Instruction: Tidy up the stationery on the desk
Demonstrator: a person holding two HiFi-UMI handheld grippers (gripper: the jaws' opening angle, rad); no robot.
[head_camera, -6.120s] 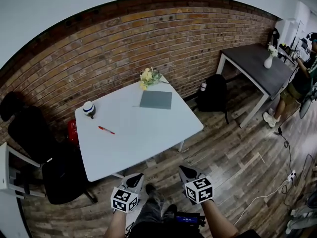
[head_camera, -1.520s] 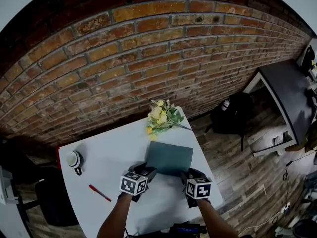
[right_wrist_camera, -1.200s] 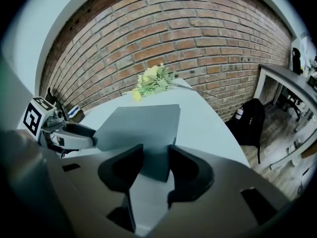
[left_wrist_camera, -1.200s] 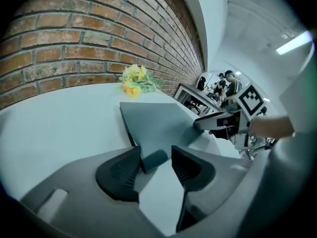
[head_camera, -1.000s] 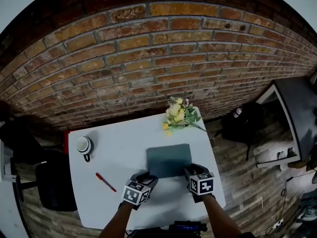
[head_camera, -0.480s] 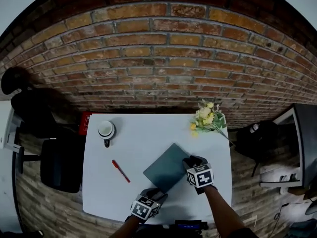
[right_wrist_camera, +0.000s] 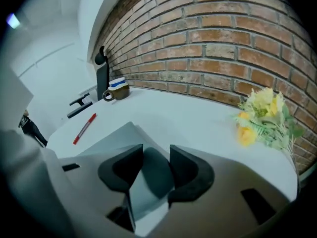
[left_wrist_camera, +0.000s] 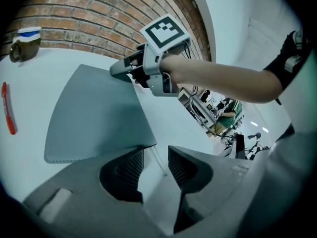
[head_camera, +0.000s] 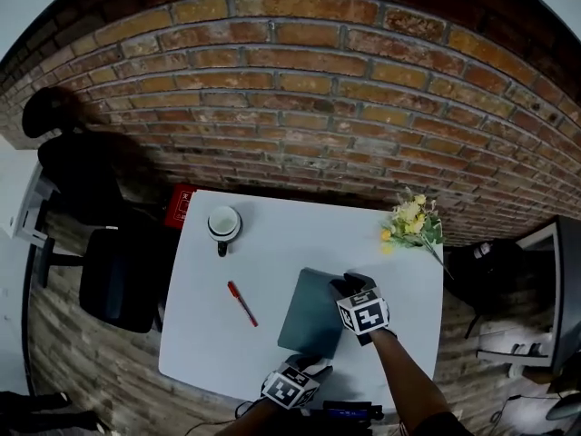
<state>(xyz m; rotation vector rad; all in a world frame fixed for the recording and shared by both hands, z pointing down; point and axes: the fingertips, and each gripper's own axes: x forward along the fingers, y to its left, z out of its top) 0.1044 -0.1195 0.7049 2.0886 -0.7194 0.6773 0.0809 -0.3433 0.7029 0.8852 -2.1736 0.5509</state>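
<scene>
Fingers of your right gripper (head_camera: 344, 285) stand apart on the far corner of the notebook (head_camera: 311, 314) on the table (head_camera: 300, 234). Your left gripper (head_camera: 314, 366), fingers just narrowing and empty, sits beside its near edge. Pen (head_camera: 242, 303), mug (head_camera: 223, 223) and flowers (head_camera: 413, 223) lie aside.

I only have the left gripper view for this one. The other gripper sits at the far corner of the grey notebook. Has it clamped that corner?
Observer: Not visibly. In the right gripper view the right gripper has its jaws standing apart, and the grey notebook shows in the gap between them.
Reviewer: Anything on the table past that gripper?
Observer: Yes, a bunch of yellow flowers lies at the corner of the table by the brick wall.
Reviewer: And beside the table?
Observer: A black office chair stands off the end nearest the mug.
</scene>
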